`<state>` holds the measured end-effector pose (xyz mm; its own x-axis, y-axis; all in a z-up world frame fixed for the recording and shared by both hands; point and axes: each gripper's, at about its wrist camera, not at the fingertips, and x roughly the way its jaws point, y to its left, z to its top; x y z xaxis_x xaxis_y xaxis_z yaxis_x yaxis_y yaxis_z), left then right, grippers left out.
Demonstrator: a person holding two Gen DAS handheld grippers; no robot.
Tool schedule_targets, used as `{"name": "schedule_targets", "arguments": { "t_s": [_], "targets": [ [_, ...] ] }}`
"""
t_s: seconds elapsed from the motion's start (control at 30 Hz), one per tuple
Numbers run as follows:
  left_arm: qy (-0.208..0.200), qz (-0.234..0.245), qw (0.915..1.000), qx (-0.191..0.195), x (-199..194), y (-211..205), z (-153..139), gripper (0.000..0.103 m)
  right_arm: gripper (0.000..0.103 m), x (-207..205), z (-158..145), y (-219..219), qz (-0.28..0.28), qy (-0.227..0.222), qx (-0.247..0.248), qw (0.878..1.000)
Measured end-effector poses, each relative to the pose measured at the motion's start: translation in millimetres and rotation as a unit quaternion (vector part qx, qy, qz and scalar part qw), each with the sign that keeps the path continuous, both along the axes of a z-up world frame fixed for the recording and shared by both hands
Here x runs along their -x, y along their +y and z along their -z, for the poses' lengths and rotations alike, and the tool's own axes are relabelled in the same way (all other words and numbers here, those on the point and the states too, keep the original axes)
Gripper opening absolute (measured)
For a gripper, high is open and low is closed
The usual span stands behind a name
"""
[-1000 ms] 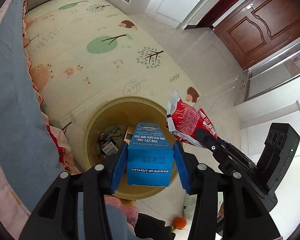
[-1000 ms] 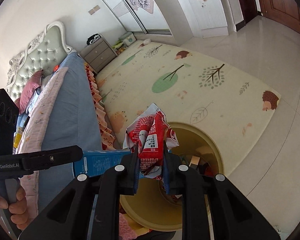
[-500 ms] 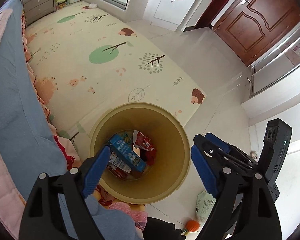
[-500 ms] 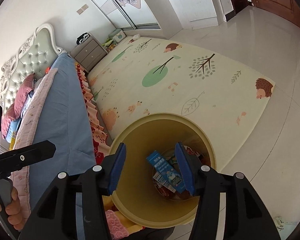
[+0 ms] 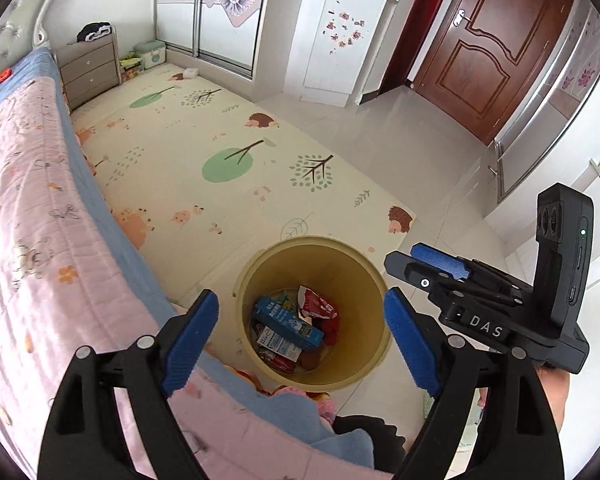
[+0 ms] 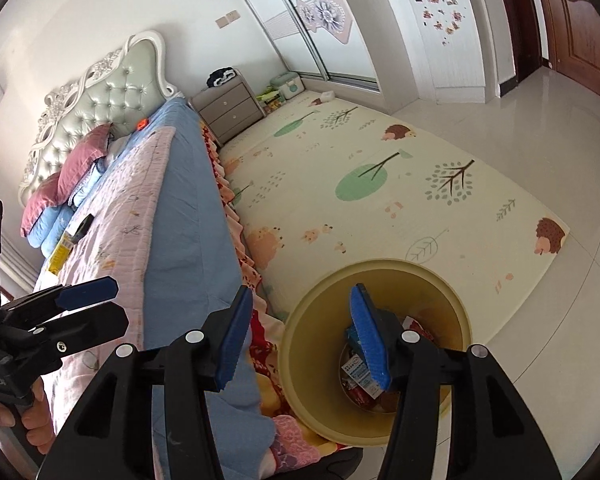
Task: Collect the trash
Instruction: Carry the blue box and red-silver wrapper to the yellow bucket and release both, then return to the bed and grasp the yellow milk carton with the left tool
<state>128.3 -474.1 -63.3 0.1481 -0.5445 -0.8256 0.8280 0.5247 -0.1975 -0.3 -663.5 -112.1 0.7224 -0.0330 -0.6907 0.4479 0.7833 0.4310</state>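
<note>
The left claw (image 5: 302, 338) and right claw (image 6: 300, 340) hang above the yellow bin (image 5: 364, 276), both spread apart and empty. The blue carton (image 5: 286, 322) and red wrapper (image 5: 316, 306) lie inside the bin, beside the bed (image 5: 40, 240).

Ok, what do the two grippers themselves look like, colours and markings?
Both match: the left gripper and right gripper have black plastic arms with silver screw heads and ribbed blue pads. Seen from the left wrist, the right unit's body reads "DAS" in white, below a black camera block with a green light. No cables show. A bare hand holds the left handle.
</note>
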Motion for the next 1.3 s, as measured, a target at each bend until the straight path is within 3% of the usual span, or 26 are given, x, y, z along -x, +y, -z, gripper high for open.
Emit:
{"name": "schedule_targets", "arguments": {
  "t_s": [0.33, 0.67, 1.03, 1.3],
  "targets": [
    [-0.045, -0.085, 0.9954, 0.0, -46, 124, -24, 0.085, 0.051, -67, -48, 86, -0.106, -0.017, 0.038, 0.994],
    [-0.076, -0.209, 0.9748, -0.017, -119, 262, -34, 0.085, 0.051, -159, -79, 200, -0.225, -0.036, 0.069, 0.971],
    [-0.129, -0.271, 0.9532, -0.032, -203, 356, -35, 0.087, 0.051, -255, -82, 285, -0.286, -0.03, 0.066, 0.955],
    [-0.152, -0.283, 0.9463, -0.035, -268, 398, -25, 0.087, 0.051, -340, -66, 328, -0.297, -0.003, 0.077, 0.952]
  ]
}}
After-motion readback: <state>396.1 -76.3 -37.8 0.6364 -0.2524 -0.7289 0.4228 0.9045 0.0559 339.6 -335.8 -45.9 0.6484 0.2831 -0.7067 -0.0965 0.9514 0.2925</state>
